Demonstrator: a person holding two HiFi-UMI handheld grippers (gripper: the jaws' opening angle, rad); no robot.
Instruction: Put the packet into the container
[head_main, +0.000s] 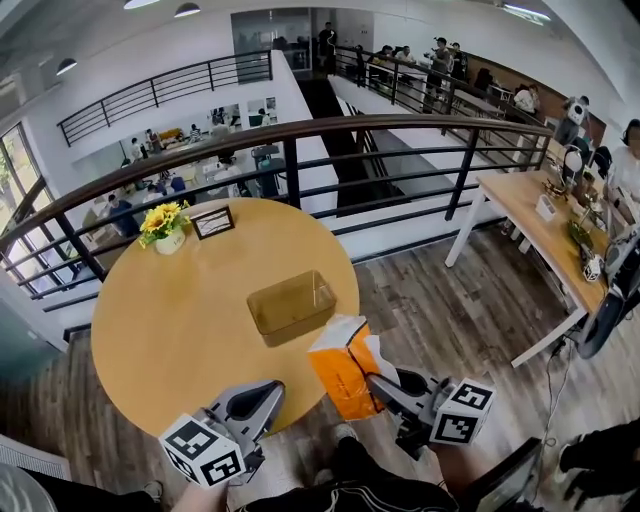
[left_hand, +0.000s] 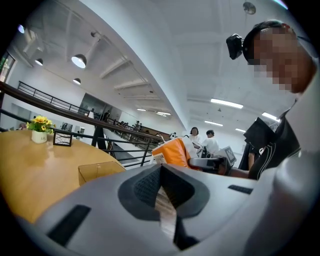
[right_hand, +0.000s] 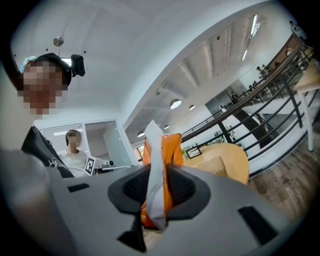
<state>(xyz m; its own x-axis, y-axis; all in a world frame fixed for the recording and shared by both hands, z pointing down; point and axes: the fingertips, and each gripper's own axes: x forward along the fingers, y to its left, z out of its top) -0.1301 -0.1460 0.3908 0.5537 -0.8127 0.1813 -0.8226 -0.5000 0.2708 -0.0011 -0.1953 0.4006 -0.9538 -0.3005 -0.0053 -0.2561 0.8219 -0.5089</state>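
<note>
Head view: one orange-and-white packet (head_main: 345, 378) pinched in right gripper (head_main: 378, 386); one empty amber plastic container (head_main: 262, 322) sits on round wooden desk (head_main: 170, 310); left gripper (head_main: 268, 396) clenched.

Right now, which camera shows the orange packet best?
The head view: the whole packet, held by the right gripper, near the container. The right gripper view sees it edge-on between the jaws; the left gripper view catches only part of it.

Packet (head_main: 343, 378): orange, white edge.
Container (head_main: 291, 305): translucent amber-brown.
Table (head_main: 160, 320): honey-yellow wood.
Sunflowers (head_main: 162, 218), table's 11 o'clock: yellow; vase (head_main: 169, 242) white.
Left gripper (head_main: 262, 395), right gripper (head_main: 380, 385): grey; cubes (head_main: 203, 452) with black-and-white square markers.
Floor (head_main: 450, 310): grey-brown planks.
Railing (head_main: 400, 125): black.
</note>
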